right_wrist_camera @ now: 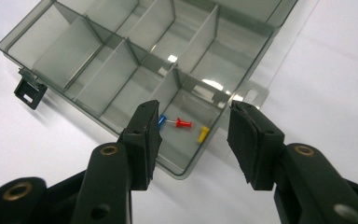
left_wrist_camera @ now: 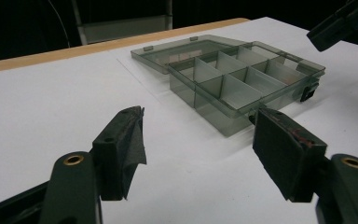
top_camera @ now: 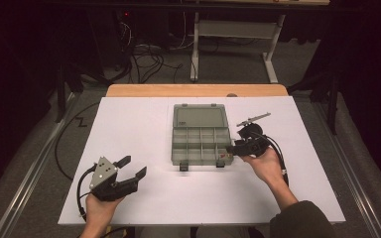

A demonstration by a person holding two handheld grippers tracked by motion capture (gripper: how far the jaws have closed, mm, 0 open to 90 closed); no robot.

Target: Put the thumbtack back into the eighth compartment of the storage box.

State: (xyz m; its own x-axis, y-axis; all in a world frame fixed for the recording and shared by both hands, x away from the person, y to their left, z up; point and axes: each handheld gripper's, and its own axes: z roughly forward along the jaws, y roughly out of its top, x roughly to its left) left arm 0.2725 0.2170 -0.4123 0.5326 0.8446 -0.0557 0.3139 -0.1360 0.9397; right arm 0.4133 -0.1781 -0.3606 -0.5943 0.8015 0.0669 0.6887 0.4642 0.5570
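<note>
- The see-through grey box (top_camera: 200,135) sits in the middle of the high view, on the white table (top_camera: 129,124). Its lid (top_camera: 200,117) lies flat open at the far end, so every little room inside can be reached from above.
- In the right gripper view, three push pins lie in the corner room at the lower middle of the frame: a blue pin (right_wrist_camera: 162,121), a red pin (right_wrist_camera: 182,123) and a yellow pin (right_wrist_camera: 203,134). They lie close together on the floor of that room. I think the job is to put small pins into the box, and these ones look dropped in already.
- The right gripper (top_camera: 235,147) is at the right middle of the high view, by the box's near right corner. The right hand (top_camera: 265,166) holds it from behind and points it left, toward the box.
- Its jaws stand apart with nothing between them. The pins sit below and past the tips, so it looks like a let-go, not a grab.
- The left gripper (top_camera: 133,166) is at the lower left of the high view, well apart from the box. The left hand (top_camera: 98,206) holds it low, pointing up and right toward the box.
- Its jaws are wide apart and hold nothing. It seems to be just waiting there, out of the way.
</note>
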